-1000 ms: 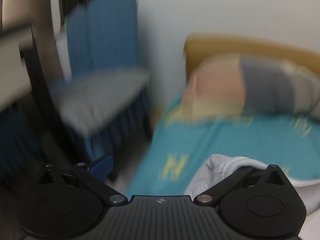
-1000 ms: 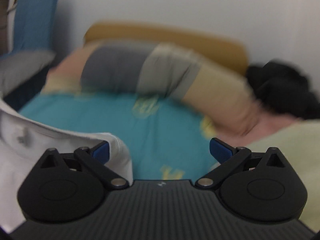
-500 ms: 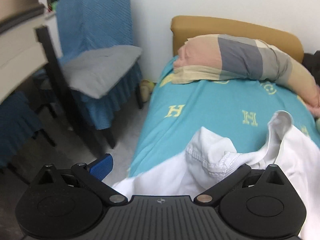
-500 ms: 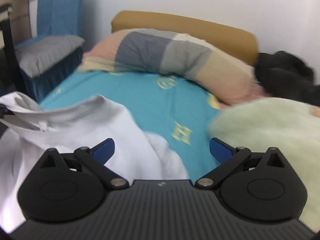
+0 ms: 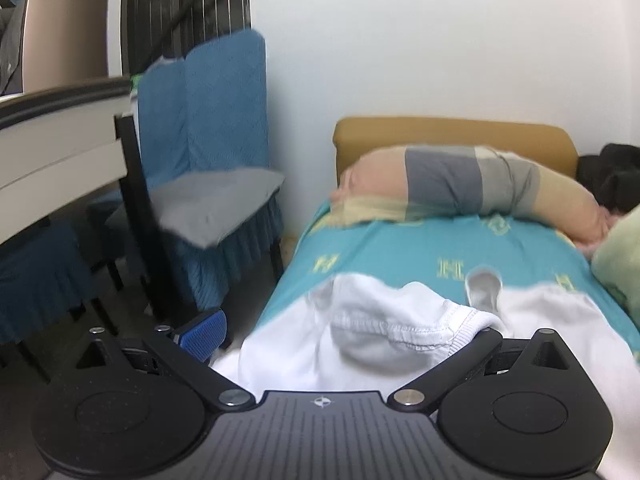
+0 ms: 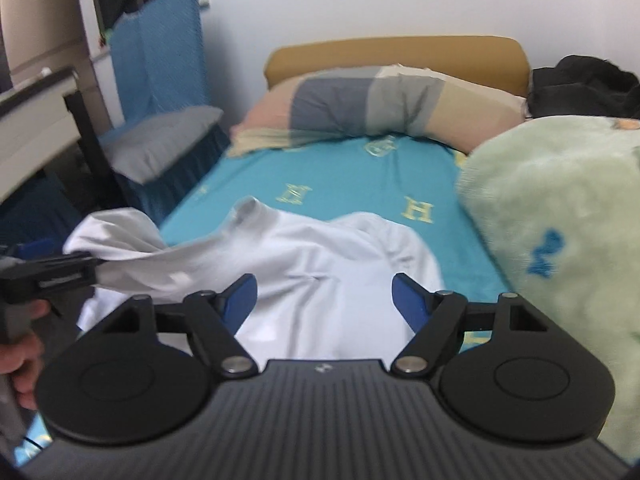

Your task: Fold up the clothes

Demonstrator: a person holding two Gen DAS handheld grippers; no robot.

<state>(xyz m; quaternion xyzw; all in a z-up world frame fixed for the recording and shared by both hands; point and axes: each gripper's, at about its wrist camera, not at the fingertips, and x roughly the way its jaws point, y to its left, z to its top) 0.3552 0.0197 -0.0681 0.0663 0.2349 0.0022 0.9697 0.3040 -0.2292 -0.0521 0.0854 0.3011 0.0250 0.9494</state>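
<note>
A white garment [image 6: 320, 256] lies spread on the teal bed sheet [image 6: 344, 176]. In the left wrist view its hemmed edge [image 5: 400, 332] is bunched over my left gripper [image 5: 344, 340]. The left blue pad [image 5: 202, 336] stands wide apart; the right finger is hidden under the cloth. In the right wrist view the left gripper [image 6: 52, 276] appears at the left edge with cloth trailing from its tip. My right gripper [image 6: 324, 300] is open and empty, its blue pads [image 6: 240, 296] apart above the garment's near part.
A striped pillow [image 6: 380, 104] lies against the tan headboard [image 6: 396, 56]. A pale green fluffy blanket [image 6: 560, 216] fills the bed's right side, with a black bundle [image 6: 584, 84] behind it. Left of the bed stand a blue-covered chair [image 5: 208, 184] with a grey cushion and a desk [image 5: 52, 140].
The garment has come down from the air and now lies spread on the sheet. The right gripper has let go of it. Both cameras have steadied and pulled back.
</note>
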